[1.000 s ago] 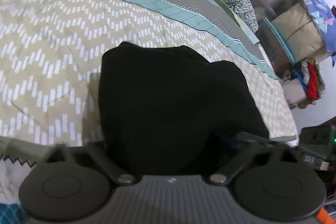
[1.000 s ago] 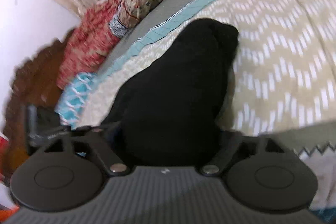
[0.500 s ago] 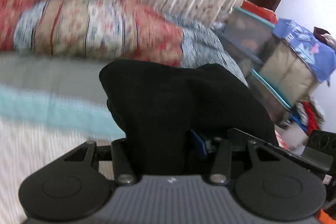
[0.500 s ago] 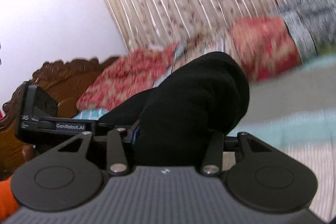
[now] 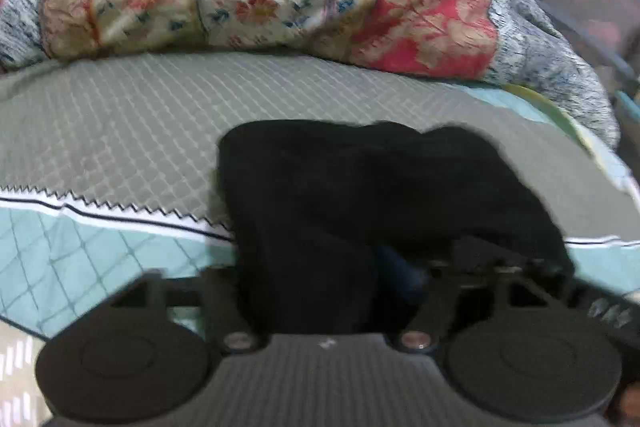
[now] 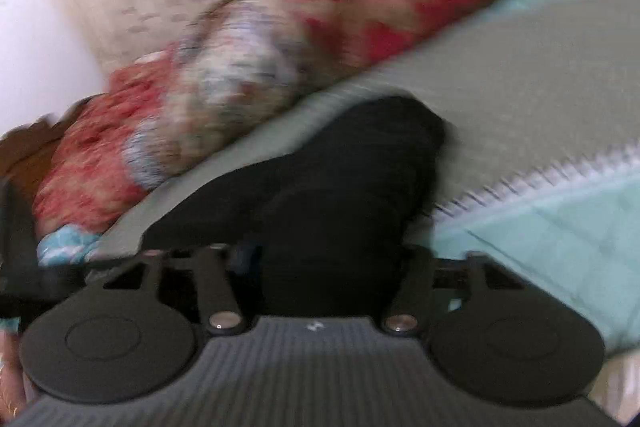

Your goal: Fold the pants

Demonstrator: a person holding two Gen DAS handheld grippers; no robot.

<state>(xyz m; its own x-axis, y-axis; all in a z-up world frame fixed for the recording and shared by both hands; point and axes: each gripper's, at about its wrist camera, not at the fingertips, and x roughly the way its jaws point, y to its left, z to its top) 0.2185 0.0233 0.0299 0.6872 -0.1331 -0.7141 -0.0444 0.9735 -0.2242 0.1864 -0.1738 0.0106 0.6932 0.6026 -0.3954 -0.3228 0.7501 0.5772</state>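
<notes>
Your left gripper (image 5: 320, 263) is clamped on the black pants (image 5: 360, 187). Your right gripper (image 6: 320, 251) likewise grips them. Bundle hangs over the grey bedspread (image 5: 120, 115).

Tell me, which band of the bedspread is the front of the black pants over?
The grey quilted band, beyond the zigzag trim; the teal band lies nearer the camera.

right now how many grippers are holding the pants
2. The left gripper has the black pants bunched between its fingers, and the right gripper likewise, over the bed. The fingertips are hidden by cloth.
</notes>
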